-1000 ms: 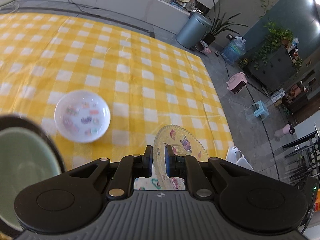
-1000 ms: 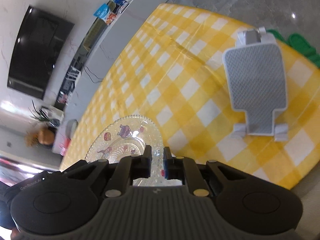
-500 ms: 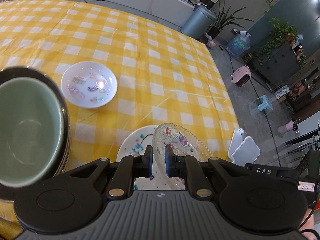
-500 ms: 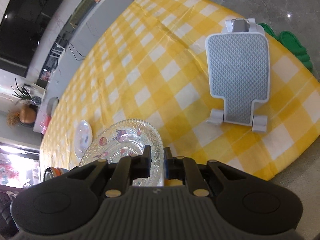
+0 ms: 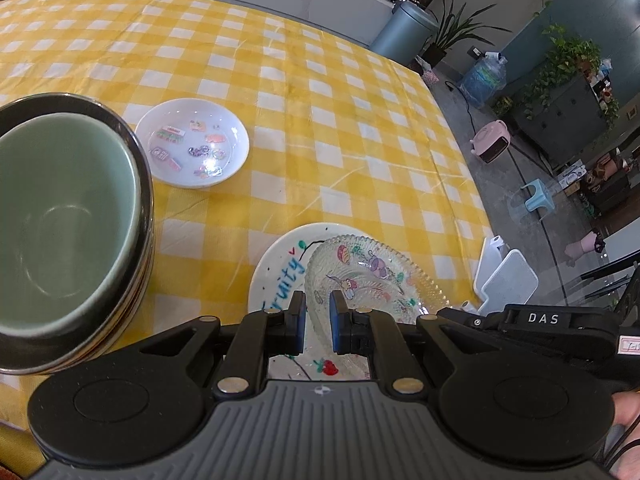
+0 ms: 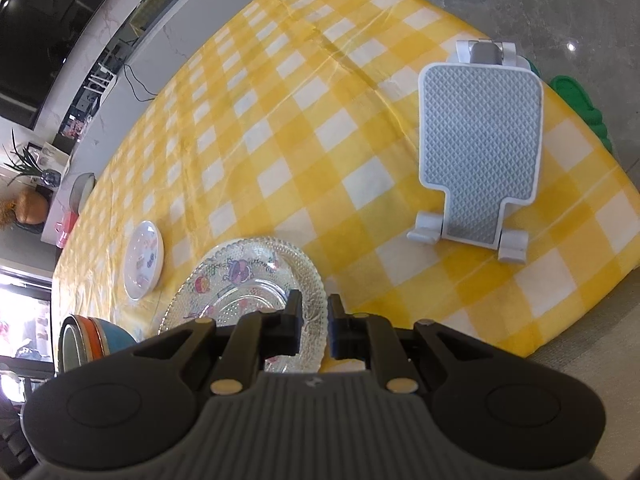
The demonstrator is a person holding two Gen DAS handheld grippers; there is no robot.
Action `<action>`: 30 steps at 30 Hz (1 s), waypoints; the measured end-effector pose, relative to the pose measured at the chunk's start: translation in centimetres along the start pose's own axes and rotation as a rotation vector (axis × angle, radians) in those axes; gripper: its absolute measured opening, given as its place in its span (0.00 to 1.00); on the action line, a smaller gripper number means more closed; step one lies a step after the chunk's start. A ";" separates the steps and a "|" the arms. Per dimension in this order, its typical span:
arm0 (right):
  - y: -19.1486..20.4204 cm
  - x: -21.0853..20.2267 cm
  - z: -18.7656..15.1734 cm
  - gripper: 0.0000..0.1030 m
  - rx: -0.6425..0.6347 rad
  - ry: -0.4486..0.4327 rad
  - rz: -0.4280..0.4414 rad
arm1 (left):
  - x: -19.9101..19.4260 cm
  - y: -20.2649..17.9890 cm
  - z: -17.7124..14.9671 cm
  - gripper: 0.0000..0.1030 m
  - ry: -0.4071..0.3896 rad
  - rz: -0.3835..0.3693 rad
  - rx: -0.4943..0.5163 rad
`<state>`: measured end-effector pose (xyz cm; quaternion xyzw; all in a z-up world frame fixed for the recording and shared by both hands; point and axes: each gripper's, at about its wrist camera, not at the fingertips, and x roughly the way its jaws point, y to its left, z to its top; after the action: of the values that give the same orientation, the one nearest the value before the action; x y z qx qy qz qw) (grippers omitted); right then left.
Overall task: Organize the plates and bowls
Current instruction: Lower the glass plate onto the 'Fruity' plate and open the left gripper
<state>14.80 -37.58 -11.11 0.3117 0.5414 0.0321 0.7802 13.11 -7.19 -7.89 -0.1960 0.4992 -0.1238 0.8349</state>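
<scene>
The right gripper (image 6: 313, 322) pinches the near rim of a glass plate (image 6: 244, 284), apparently lifted slightly. A small white dish (image 6: 143, 260) lies left; a grey stand (image 6: 478, 148) sits ahead, right.

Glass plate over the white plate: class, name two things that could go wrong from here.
1. Both the left hand-held gripper and the right hand-held gripper pinch the glass plate only at its rim; it could slip or chip.
2. It sits off-centre over the white plate, near the table edge, so it might slide off.
</scene>
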 end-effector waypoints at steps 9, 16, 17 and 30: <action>0.5 0.2 -0.1 0.10 -0.034 0.011 -0.024 | 0.4 0.5 -0.7 0.12 0.014 0.020 0.017; 1.5 0.5 -0.5 0.11 -0.091 0.020 -0.052 | 0.3 0.8 -1.0 0.12 0.006 0.040 0.028; 1.6 0.6 -0.5 0.12 -0.098 0.021 -0.054 | 0.3 0.8 -0.9 0.12 0.003 0.041 0.027; 3.8 2.3 -0.8 0.15 -0.220 0.046 -0.122 | 0.7 0.8 -0.9 0.12 -0.041 0.117 0.062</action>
<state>16.15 -33.35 -11.17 0.1902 0.5703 0.0508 0.7975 12.63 -6.92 -9.19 -0.1431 0.4885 -0.0864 0.8564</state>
